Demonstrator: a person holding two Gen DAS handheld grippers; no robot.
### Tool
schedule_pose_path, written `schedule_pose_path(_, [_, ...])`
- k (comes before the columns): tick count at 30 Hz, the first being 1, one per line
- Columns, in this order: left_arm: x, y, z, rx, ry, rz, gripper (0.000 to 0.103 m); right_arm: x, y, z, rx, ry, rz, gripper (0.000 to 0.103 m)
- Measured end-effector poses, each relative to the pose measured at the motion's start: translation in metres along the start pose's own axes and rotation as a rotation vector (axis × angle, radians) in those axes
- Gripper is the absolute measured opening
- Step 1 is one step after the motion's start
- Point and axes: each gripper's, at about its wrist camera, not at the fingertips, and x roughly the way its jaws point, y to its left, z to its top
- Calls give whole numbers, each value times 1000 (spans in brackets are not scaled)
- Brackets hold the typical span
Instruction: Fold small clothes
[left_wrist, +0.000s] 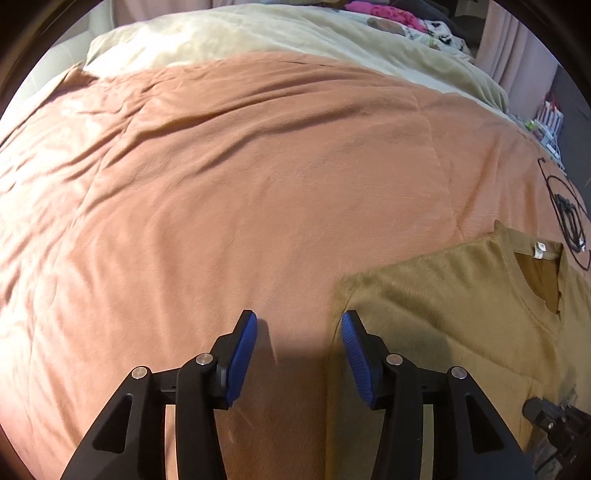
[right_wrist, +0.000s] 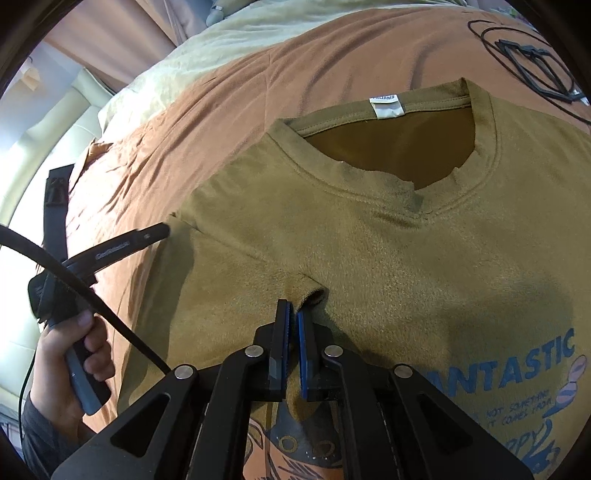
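Observation:
An olive-brown t-shirt (right_wrist: 406, 258) lies face up on the orange bedspread (left_wrist: 221, 184), with its neck hole and white label (right_wrist: 386, 108) at the far side and a blue print (right_wrist: 517, 373) near me. Its left sleeve is folded in over the chest, and the cuff (right_wrist: 314, 291) rests just past the tips of my right gripper (right_wrist: 293, 314). That gripper's blue pads stand a narrow slit apart and hold nothing. My left gripper (left_wrist: 299, 315) hovers open over the bedspread at the shirt's (left_wrist: 443, 295) left edge, empty. A hand (right_wrist: 74, 354) holds it, and one of its fingers (right_wrist: 144, 238) is beside the shoulder fold.
A cream blanket (left_wrist: 258, 33) covers the far end of the bed, with a pile of colourful clothes (left_wrist: 391, 18) behind it. A black cable with a black frame-like object (right_wrist: 532, 62) lies on the bedspread beyond the shirt's collar. Pink curtains (left_wrist: 517, 55) hang at the right.

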Motion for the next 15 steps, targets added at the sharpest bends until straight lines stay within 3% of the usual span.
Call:
schedule_pose_path(1, [-4,3,-4,-8,9,-15,50,-4,0,0,-1,-4,-4,18])
schedule_pose_path(3, [-13,6,-15,0,17,-20,50,-13,-1,-4,2,-20,2,52])
schedule_pose_path(4, [-17,5,-18,7,18,-19,51,-19,-1,-7,5,-33,0,56])
schedule_pose_path(15, [-62,10,-74,26,48,-60,52,-45,12,-43,-16,24,64,56])
